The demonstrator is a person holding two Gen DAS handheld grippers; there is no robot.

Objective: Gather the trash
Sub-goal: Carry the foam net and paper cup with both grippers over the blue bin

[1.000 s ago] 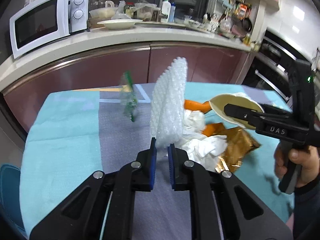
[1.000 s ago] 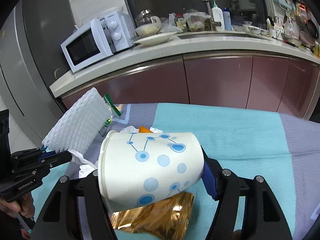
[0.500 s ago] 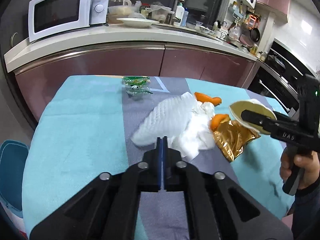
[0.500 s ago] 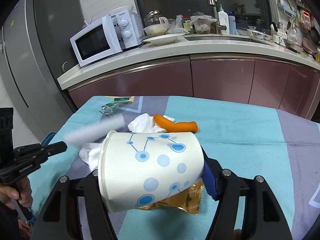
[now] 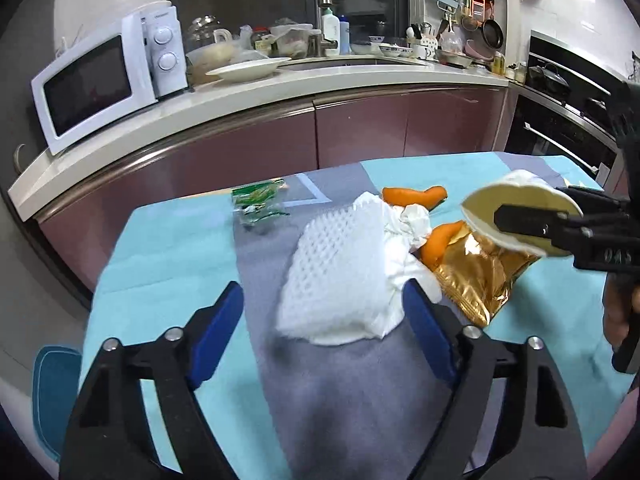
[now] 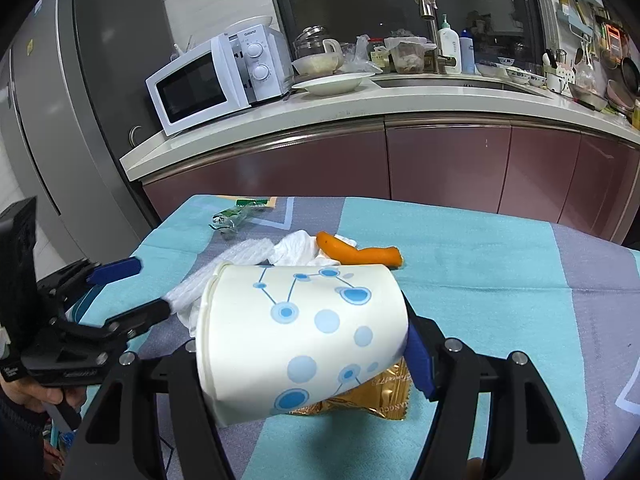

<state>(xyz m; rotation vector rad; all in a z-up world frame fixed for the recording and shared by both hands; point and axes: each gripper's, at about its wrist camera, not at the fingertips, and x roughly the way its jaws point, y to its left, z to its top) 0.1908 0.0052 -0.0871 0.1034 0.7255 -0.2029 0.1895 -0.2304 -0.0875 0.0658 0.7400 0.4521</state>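
Observation:
My left gripper [image 5: 320,308] hangs low over the table with its jaws opening wide. A white foam net [image 5: 340,276] lies loose between its fingers, on top of crumpled white tissue [image 5: 408,248]; the pads do not press on it. Beside the tissue lie a gold wrapper [image 5: 476,280], orange peel pieces [image 5: 412,196] and, farther back, a green wrapper [image 5: 258,204]. My right gripper [image 6: 304,344] is shut on a white paper cup [image 6: 304,328] with blue dots, held on its side above the gold wrapper [image 6: 372,396]. The left gripper [image 6: 136,292] shows at the left of the right wrist view.
The table [image 5: 168,248] wears a teal and grey cloth. Behind it runs a kitchen counter [image 5: 248,96] with a microwave [image 5: 108,80] and a plate [image 5: 248,68]. A blue object [image 5: 52,392] sits off the table's left edge. An oven [image 5: 568,120] stands at the right.
The left gripper let go of the upright foam net, which dropped flat onto the tissue. Its jaws closed empty, then spread wide. The right gripper kept the cup.

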